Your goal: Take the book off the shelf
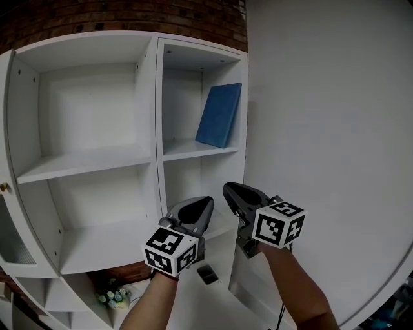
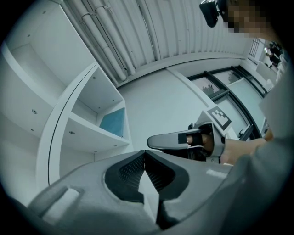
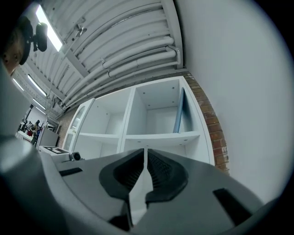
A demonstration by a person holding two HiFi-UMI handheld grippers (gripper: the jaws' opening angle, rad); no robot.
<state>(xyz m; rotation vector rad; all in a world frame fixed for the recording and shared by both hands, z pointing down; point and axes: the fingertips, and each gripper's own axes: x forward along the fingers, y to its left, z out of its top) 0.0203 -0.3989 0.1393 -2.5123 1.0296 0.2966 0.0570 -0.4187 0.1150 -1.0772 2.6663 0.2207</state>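
A blue book [image 1: 219, 115] leans against the right wall of the upper right compartment of the white shelf unit [image 1: 157, 116]. The same book [image 2: 113, 122] shows small in the left gripper view, and edge-on as a blue book [image 3: 178, 116] in the right gripper view. My left gripper [image 1: 201, 205] is shut and empty, held below the book in front of the lower shelves. My right gripper [image 1: 230, 190] is beside it, also shut with nothing between its fingers. Both point up toward the shelf.
A white wall [image 1: 322, 116] runs along the right of the shelf unit. A brick wall [image 1: 129, 16] shows above it. The left compartments [image 1: 84, 116] hold nothing. Small bottles [image 1: 115, 296] sit low at the bottom left. A small dark object [image 1: 207, 274] lies below the grippers.
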